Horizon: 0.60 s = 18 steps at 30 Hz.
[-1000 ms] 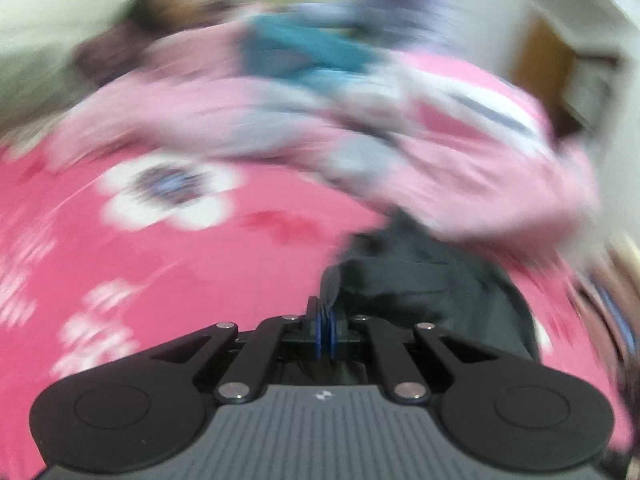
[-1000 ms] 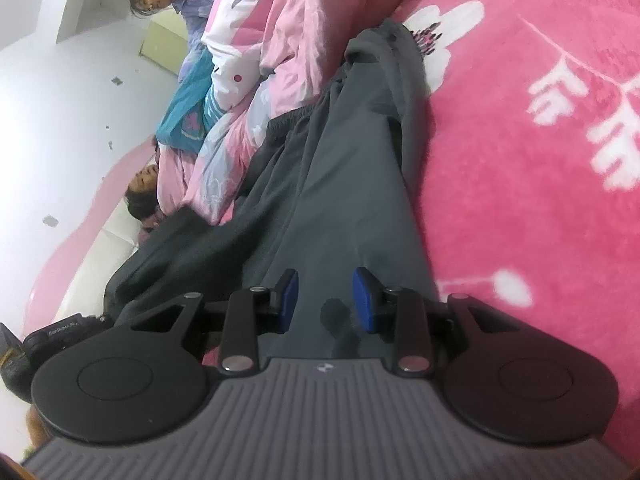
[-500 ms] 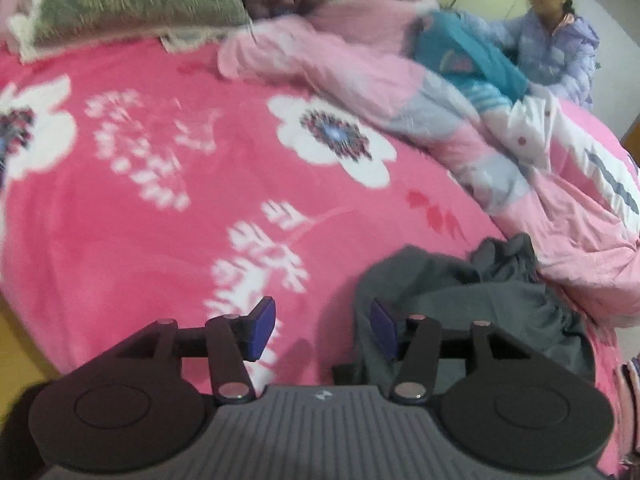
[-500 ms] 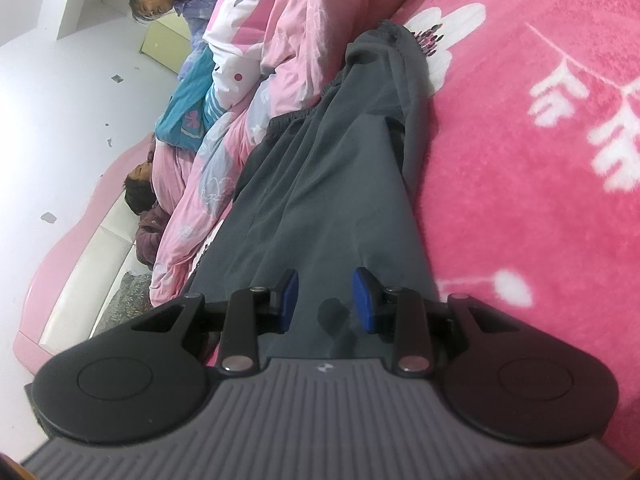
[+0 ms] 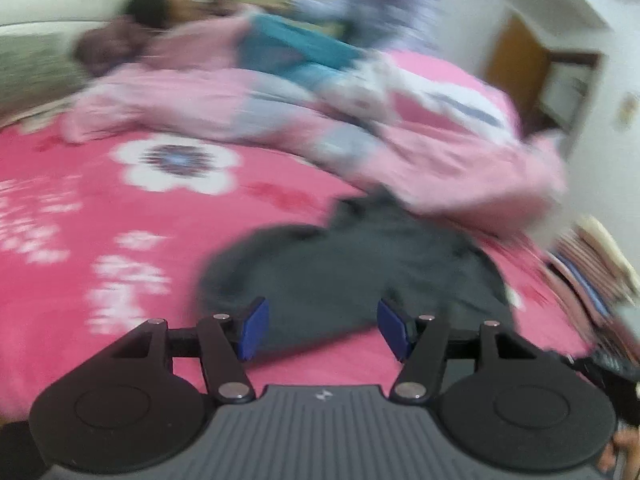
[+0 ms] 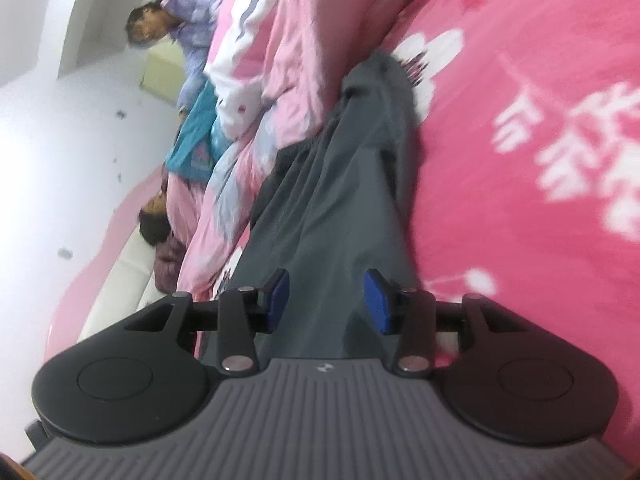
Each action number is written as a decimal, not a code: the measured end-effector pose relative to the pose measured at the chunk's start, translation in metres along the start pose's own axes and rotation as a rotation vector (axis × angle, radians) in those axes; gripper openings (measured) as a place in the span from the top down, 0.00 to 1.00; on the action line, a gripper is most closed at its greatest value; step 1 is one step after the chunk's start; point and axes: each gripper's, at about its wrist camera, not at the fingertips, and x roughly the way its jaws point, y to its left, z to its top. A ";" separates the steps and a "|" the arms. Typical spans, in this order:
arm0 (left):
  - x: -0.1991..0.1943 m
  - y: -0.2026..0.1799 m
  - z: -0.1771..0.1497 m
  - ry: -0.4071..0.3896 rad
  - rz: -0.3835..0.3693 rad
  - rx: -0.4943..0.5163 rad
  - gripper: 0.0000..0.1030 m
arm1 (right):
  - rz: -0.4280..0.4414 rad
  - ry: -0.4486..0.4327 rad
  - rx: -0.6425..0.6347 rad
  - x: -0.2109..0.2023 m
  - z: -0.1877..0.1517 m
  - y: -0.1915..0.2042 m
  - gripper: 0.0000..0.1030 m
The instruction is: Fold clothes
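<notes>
The dark grey garment [image 5: 360, 264] lies rumpled on the pink floral blanket [image 5: 80, 240], beside the pink quilt [image 5: 460, 152]. We judge it soft, light and limp, best taken at a hem or corner. The left gripper [image 5: 320, 330] and the right gripper [image 6: 326, 300] are both opening, their jaws apart over the cloth with nothing pinched.

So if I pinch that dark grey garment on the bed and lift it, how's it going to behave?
The dark grey garment lies in soft folds and creases on the pink blanket, so it will probably go limp and drape. It looks thin, so likely light. Being long, its far end may drag against the pink quilt.
</notes>
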 end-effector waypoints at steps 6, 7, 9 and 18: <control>0.035 -0.068 -0.025 0.106 -0.191 0.246 0.40 | -0.115 -0.028 -0.007 -0.033 0.007 -0.005 0.60; 0.041 -0.078 -0.029 0.123 -0.206 0.280 0.40 | -0.127 -0.027 -0.010 -0.033 0.009 -0.007 0.60; 0.052 -0.093 -0.037 0.148 -0.227 0.310 0.40 | -0.157 -0.018 -0.009 -0.027 0.014 -0.011 0.60; 0.055 -0.157 -0.077 0.192 -0.420 0.599 0.37 | -0.125 0.014 0.017 -0.028 0.008 -0.016 0.61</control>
